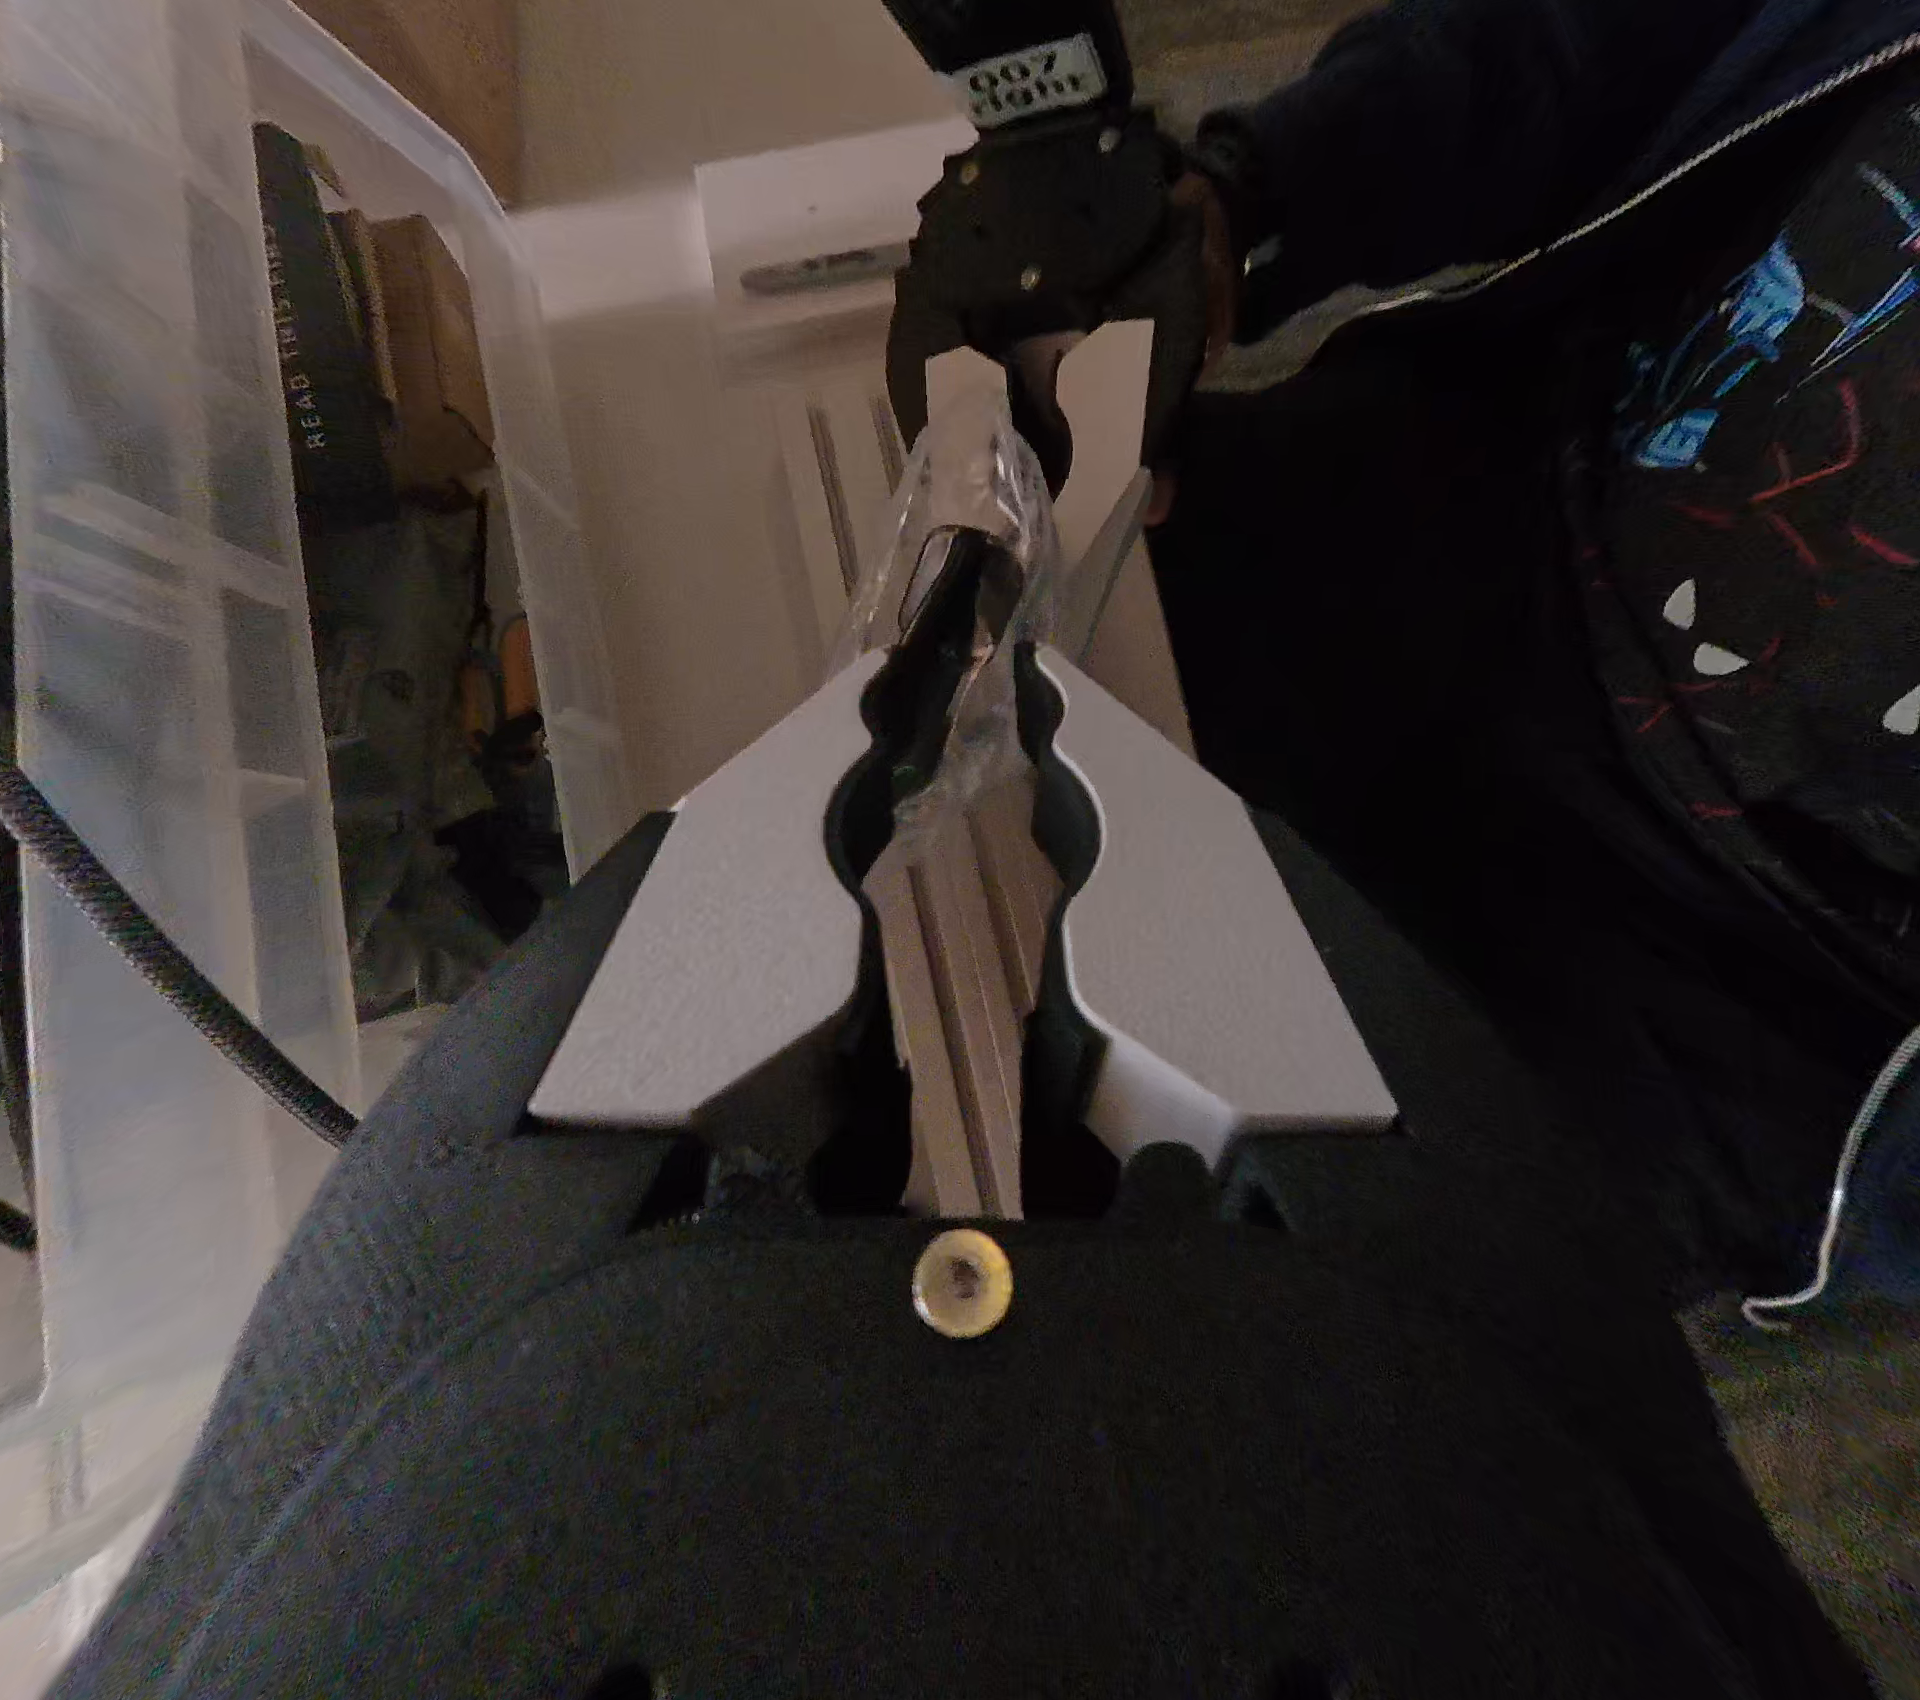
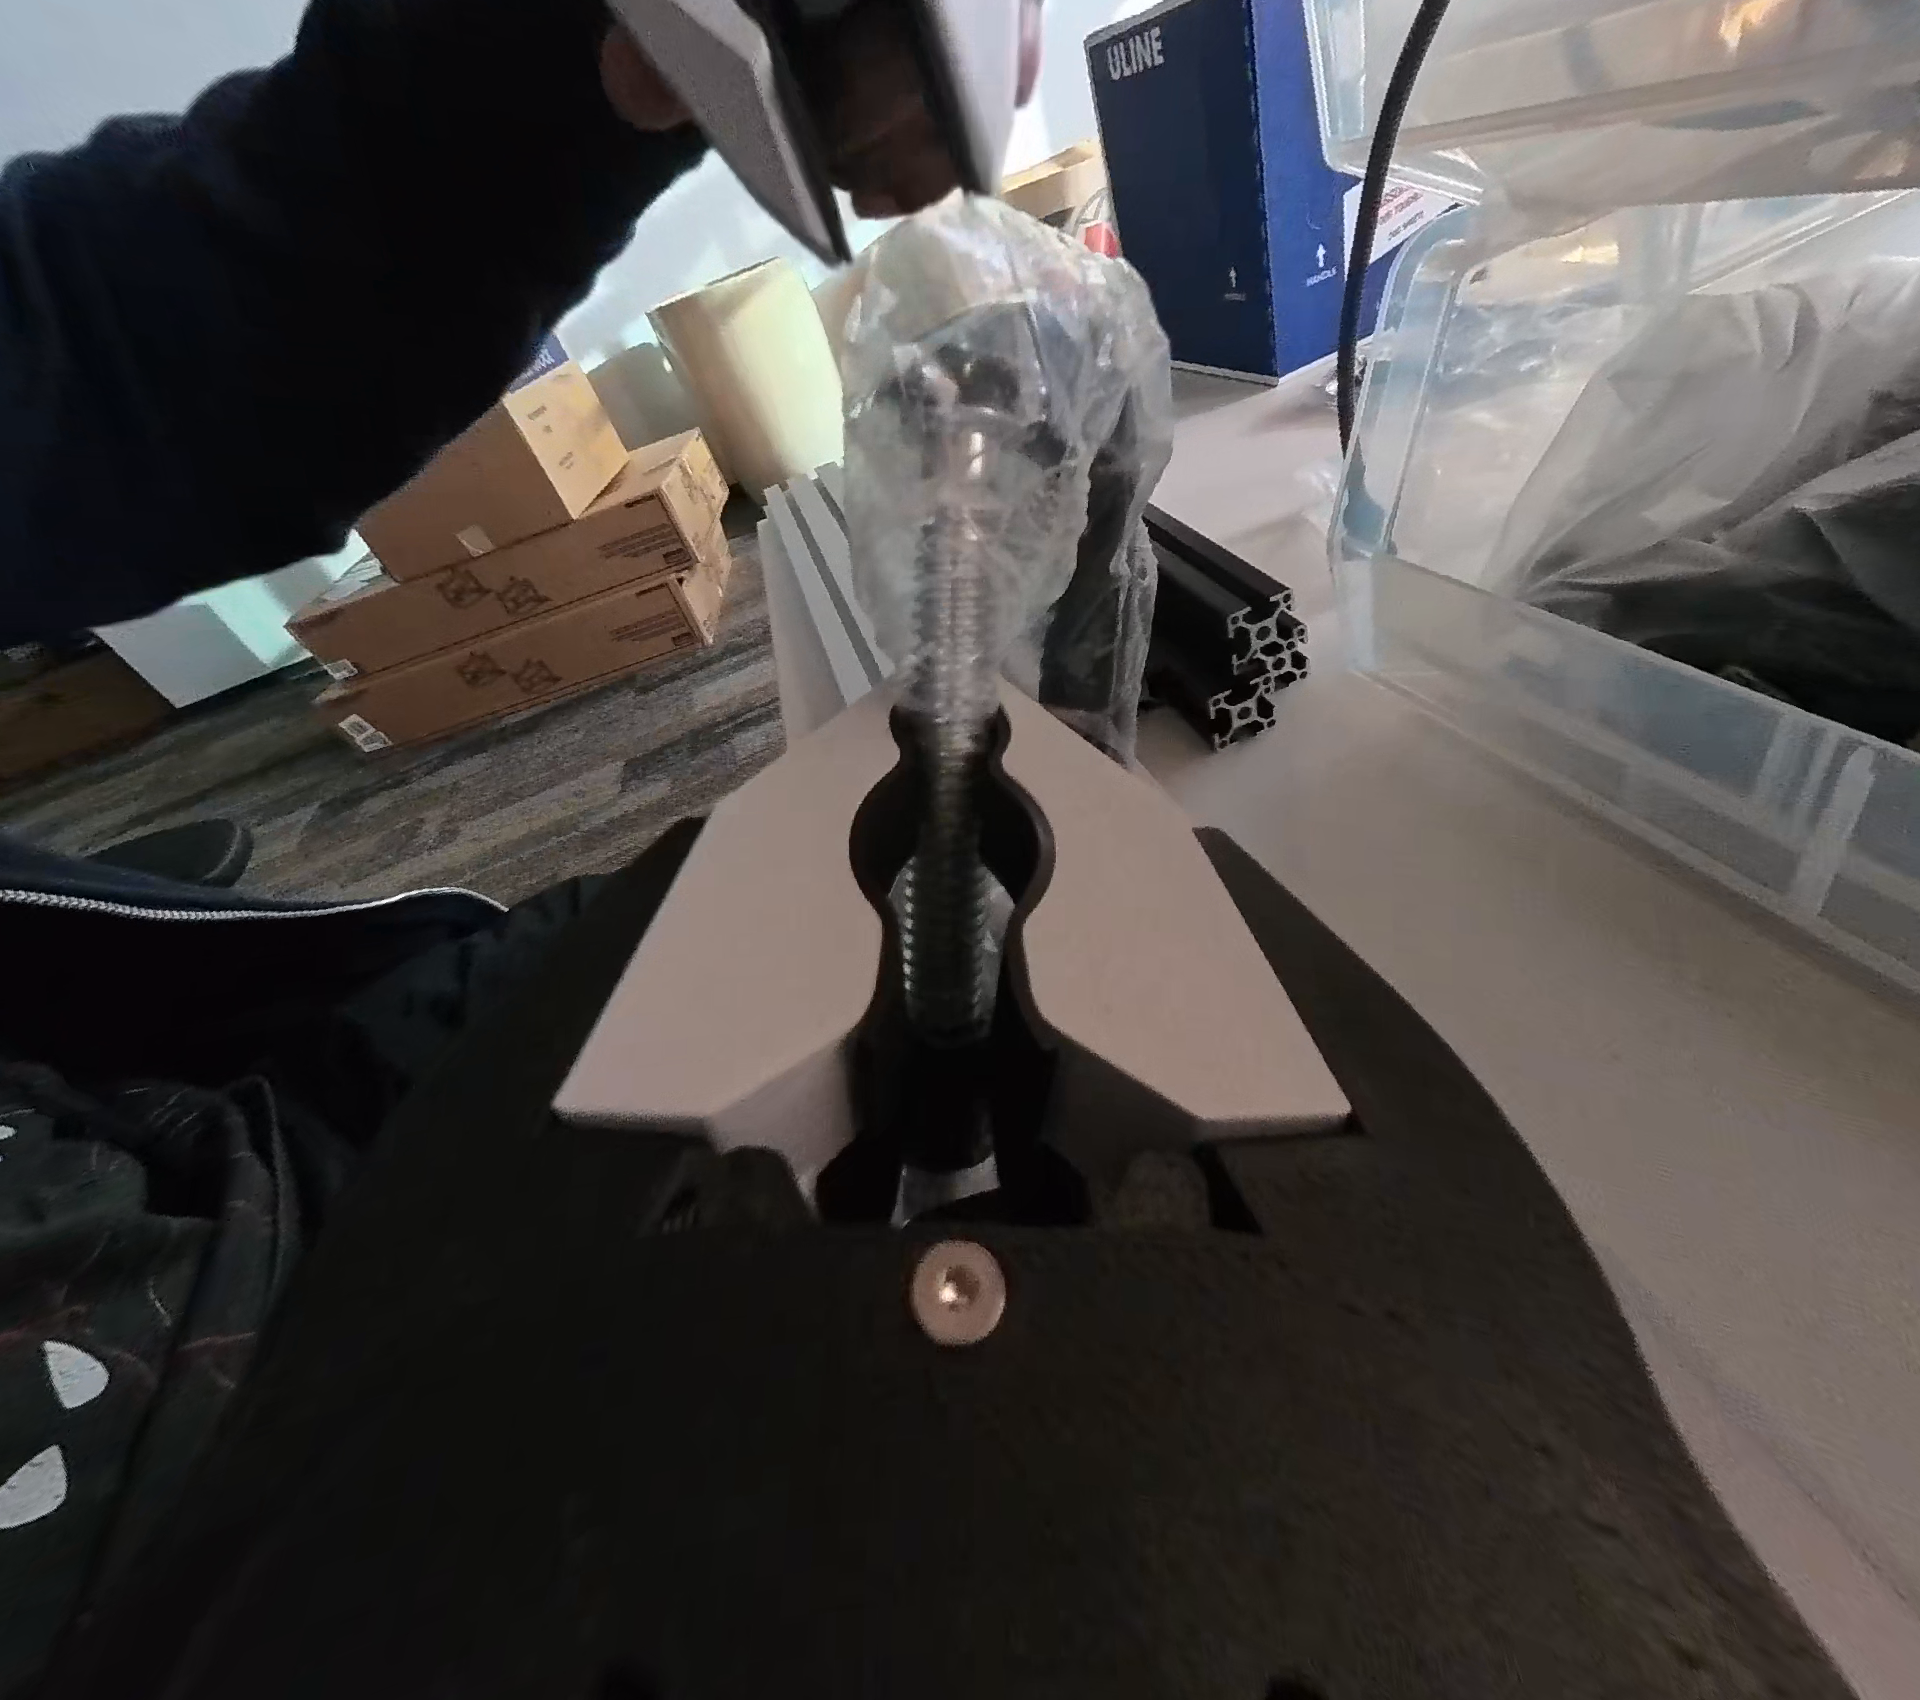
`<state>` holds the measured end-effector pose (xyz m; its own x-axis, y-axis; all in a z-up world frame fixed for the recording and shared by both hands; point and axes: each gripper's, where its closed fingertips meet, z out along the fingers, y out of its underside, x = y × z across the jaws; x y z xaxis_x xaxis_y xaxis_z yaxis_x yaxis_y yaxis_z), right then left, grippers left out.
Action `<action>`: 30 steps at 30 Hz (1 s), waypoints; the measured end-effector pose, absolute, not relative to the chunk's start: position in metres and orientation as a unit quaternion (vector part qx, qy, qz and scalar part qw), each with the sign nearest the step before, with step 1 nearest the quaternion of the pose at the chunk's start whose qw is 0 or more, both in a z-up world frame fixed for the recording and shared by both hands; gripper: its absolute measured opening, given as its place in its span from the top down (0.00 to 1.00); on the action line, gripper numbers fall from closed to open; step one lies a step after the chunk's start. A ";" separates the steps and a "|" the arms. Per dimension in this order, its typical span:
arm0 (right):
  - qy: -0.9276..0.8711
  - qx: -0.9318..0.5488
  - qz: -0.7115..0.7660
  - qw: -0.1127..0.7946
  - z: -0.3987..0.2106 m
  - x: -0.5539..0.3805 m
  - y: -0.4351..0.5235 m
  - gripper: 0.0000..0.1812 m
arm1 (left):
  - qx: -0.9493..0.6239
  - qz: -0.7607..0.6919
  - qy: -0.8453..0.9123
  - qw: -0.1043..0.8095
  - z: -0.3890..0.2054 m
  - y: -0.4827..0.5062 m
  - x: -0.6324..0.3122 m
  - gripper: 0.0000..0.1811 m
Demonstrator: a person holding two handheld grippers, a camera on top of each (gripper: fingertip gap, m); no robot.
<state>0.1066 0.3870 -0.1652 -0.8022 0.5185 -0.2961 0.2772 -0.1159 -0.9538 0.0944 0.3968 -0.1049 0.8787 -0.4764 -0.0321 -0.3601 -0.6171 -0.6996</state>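
Both grippers hold one clear plastic bag (image 2: 997, 362) of dark screws and hardware, with a long threaded bolt (image 2: 940, 570) inside it. In the right wrist view my right gripper (image 2: 948, 694) is shut on the bag's near end, the bolt lying between its white fingers. My left gripper (image 2: 904, 216) comes in from above and pinches the bag's top. In the left wrist view my left gripper (image 1: 966, 663) is shut on the crumpled bag (image 1: 977, 487). The right gripper (image 1: 987, 424) grips its far end. The bag hangs above a white ribbed extrusion (image 1: 966, 1027).
Clear plastic bins (image 2: 1558, 507) (image 1: 156, 507) stand beside the work spot. Black slotted extrusions (image 2: 1236, 642) and the white extrusion (image 2: 821, 601) lie on the table (image 2: 1558, 1027). A blue box (image 2: 1195, 196) stands behind. Cardboard boxes (image 2: 520, 611) sit on the floor. A black cable (image 2: 1403, 92) hangs down.
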 end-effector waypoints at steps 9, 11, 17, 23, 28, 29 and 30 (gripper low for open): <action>-0.675 -0.277 0.679 0.081 -0.165 0.116 0.380 1.00 | -0.910 -0.071 0.255 0.320 -0.118 0.396 0.093 0.83; -0.679 -0.270 0.678 0.079 -0.165 0.119 0.378 1.00 | -0.911 -0.082 0.260 0.310 -0.121 0.394 0.097 0.84; -0.680 -0.253 0.685 0.070 -0.161 0.125 0.375 1.00 | -0.913 -0.099 0.267 0.293 -0.127 0.389 0.105 0.84; -0.691 -0.240 0.679 0.065 -0.165 0.130 0.371 0.99 | -0.914 -0.110 0.269 0.283 -0.131 0.385 0.109 0.82; -0.689 -0.234 0.683 0.065 -0.162 0.132 0.370 0.99 | -0.911 -0.127 0.270 0.285 -0.128 0.382 0.116 0.82; -0.688 -0.233 0.684 0.064 -0.162 0.133 0.370 1.00 | -0.910 -0.129 0.271 0.285 -0.128 0.381 0.117 0.82; -0.687 -0.233 0.685 0.064 -0.162 0.133 0.370 1.00 | -0.910 -0.130 0.271 0.286 -0.128 0.381 0.118 0.82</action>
